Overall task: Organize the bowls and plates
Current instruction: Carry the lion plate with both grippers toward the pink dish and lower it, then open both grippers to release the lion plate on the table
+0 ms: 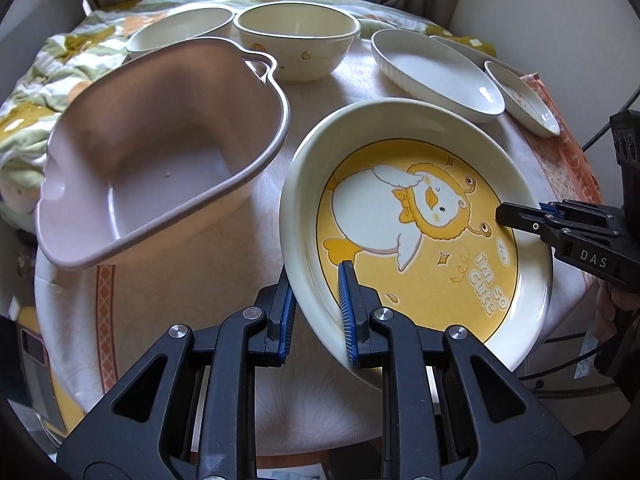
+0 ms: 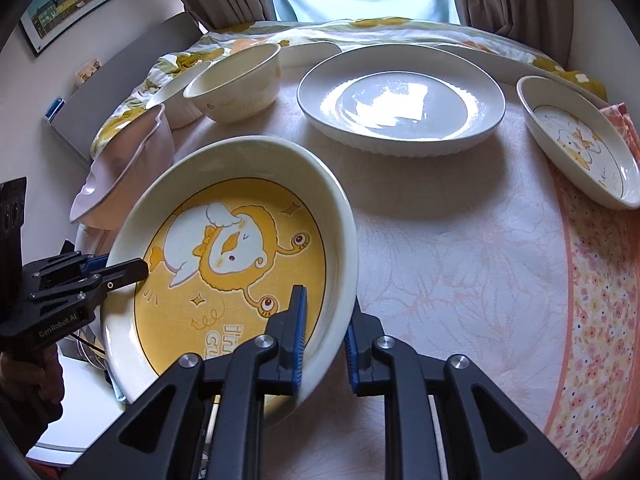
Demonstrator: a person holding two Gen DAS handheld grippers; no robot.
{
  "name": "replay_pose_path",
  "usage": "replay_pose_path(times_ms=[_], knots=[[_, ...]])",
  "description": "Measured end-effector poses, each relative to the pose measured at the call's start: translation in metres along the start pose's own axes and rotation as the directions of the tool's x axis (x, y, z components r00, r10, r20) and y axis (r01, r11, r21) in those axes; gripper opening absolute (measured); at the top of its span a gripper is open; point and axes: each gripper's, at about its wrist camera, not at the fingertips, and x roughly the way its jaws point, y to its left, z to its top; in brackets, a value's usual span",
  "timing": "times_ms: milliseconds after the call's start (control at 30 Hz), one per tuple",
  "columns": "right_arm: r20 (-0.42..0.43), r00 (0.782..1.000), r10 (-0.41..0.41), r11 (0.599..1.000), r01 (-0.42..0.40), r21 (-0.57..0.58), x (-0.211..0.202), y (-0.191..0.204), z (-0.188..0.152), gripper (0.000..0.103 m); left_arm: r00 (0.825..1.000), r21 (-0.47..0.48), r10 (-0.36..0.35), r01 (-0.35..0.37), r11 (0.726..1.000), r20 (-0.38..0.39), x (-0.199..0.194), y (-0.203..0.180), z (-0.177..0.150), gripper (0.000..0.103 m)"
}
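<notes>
Both grippers have hold of the same dish. The left gripper (image 1: 318, 308) pinches the near rim of the yellow penguin plate (image 1: 420, 232), one blue pad inside the wall and one outside, and the right gripper (image 2: 324, 332) does the same on the opposite rim. Neither pair of jaws is spread; each is pressed onto the plate's upright wall. From the left wrist view the right gripper's black finger reaches in over the plate's far-right edge, so the plate sits squarely between the two hands, carried by both.

The plate is tilted and appears to be just above the cloth-covered surface (image 2: 460, 260) near its front edge, though I cannot tell whether its underside touches.

What matters for the coming move is what lies on either side. To the left of the plate, close to its rim, is the pink plastic basin (image 1: 160, 160), tipped and open toward the hands. Ahead and to the right is the large white plate (image 2: 400, 108), with a small penguin dish (image 2: 584, 152) further right. Behind the basin stand two cream bowls (image 1: 296, 40).

If plates are being stacked, my guess is the white plate is the likely target, lying forward of the right hand; both hands would need to travel together to keep the plate level.
</notes>
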Motion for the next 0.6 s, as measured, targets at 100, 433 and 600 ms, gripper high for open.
replay_pose_path(times_ms=[100,433,600], knots=[[-0.005,1.0,-0.006,1.0,0.006,0.004,0.0,0.001,0.001,0.017,1.0,-0.013,-0.005,0.005,1.0,0.004,0.0,0.0,-0.001,0.017],[0.003,0.999,-0.039,0.998,0.039,0.041,-0.007,-0.004,0.001,0.017,0.997,-0.023,0.072,-0.073,0.997,-0.005,-0.012,0.0,-0.001,0.032],[0.005,0.999,-0.052,0.996,0.052,0.075,-0.024,-0.011,0.004,0.026,0.991,-0.018,0.126,-0.126,0.992,0.036,-0.041,-0.003,-0.005,0.082]])
